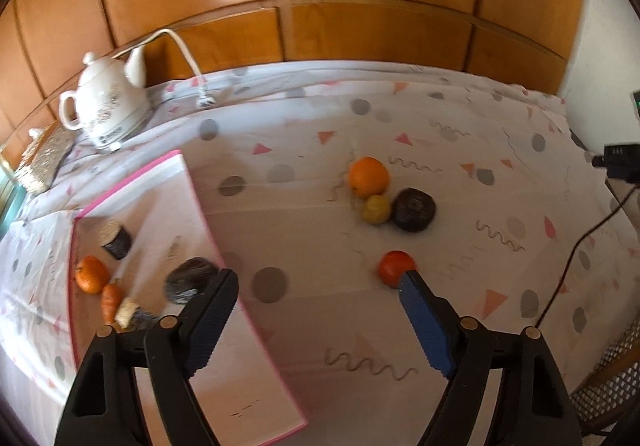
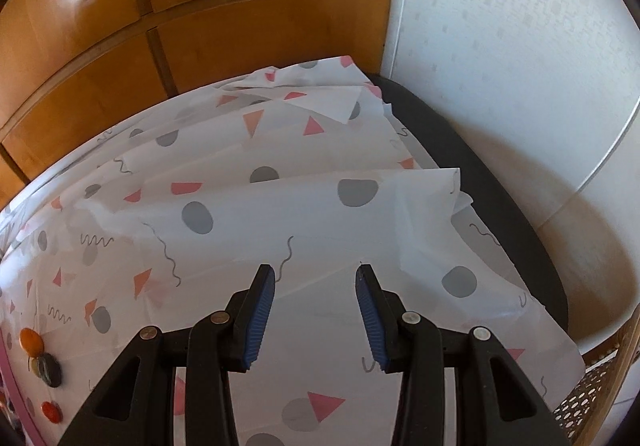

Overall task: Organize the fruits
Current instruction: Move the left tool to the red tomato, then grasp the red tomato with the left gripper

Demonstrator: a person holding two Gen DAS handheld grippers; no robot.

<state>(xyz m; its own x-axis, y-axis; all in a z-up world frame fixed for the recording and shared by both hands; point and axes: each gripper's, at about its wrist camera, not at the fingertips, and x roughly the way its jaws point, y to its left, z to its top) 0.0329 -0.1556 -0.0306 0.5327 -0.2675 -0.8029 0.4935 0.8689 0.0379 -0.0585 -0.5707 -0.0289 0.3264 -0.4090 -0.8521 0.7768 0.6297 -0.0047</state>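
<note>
Left wrist view shows the left gripper (image 1: 320, 278) jaws wide apart, empty, near a round red-orange fruit (image 1: 395, 267) on the patterned counter (image 1: 320, 125); right gripper (image 2: 316, 274) likewise parted, empty

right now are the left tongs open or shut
Open: the left tongs show a wide gap between the blue pads, holding nothing above the tablecloth.

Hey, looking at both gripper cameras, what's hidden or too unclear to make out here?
- Left wrist: dark fruit on the pink-edged tray is blurred, partly behind the left gripper finger.
- Left wrist: red-orange fruit is partly covered by the other fingertip.
- Right wrist: fruits sit tiny at the left edge.
- Right wrist: right gripper is open over tablecloth.
</note>
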